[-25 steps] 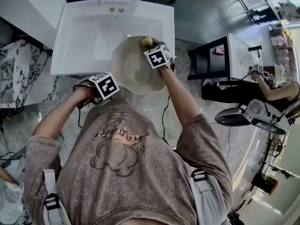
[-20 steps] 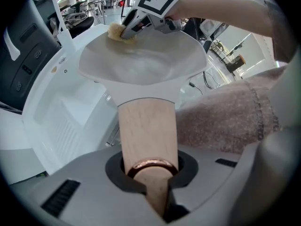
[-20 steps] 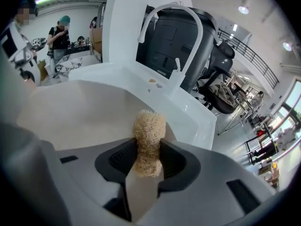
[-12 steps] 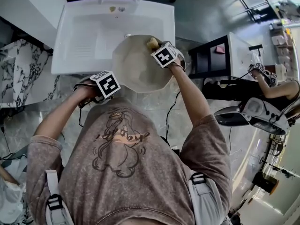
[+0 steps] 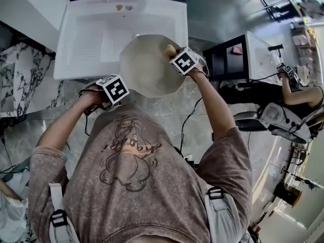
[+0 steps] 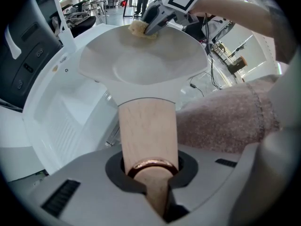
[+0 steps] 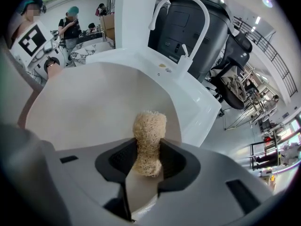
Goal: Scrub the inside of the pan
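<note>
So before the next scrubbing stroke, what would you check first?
1. Left tool clamped on the wooden handle: ok.
2. Right tool gripping the scrubber: ok.
3. Scrubber resting against the inside of the pan: ok, near the rim on the right tool's side.
4. Pan held above the sink: ok, though only partly; it overhangs the sink's right front corner.
5. Pan surface free of residue: cannot tell.
</note>
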The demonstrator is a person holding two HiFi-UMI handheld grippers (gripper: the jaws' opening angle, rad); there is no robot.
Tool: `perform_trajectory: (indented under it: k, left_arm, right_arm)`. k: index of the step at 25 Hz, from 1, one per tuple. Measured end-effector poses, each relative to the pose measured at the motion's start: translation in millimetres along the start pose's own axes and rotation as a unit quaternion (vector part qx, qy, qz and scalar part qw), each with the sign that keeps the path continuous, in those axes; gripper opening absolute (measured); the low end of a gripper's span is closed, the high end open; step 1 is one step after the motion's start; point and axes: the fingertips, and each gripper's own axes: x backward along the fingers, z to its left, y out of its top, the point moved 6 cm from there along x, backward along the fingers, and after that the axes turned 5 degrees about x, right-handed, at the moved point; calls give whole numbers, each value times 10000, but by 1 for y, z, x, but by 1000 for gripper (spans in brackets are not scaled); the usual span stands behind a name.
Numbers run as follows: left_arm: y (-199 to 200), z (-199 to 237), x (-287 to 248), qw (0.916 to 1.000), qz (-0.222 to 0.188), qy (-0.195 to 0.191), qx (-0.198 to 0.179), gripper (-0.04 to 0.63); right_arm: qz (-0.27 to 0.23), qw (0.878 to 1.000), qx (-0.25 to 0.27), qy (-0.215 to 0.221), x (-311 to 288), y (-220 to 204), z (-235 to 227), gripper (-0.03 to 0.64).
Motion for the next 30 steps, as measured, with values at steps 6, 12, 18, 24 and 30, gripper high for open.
perform_trajectory:
  k: [6, 12, 18, 24, 30]
  left_arm:
    - [3, 0, 0, 10000, 13, -7, -4, 55]
    - [3, 1, 0, 10000, 0, -8, -21, 55]
    - [3, 0, 0, 10000, 25, -6, 1, 55]
    - [2, 0, 0, 10000, 32, -8, 30, 55]
    - [3, -3, 0, 10000, 20, -37, 56, 55]
  right_arm:
    - [-72, 9996, 259, 58, 11, -5, 1, 153]
    - [79, 9984, 338, 437, 17, -19, 21, 153]
    - [118, 9958, 336, 840, 28, -29, 42, 153]
    - [123, 9927, 456, 1108, 34, -27, 59, 152]
    - [81, 9868, 741, 1438, 41, -21, 88, 152]
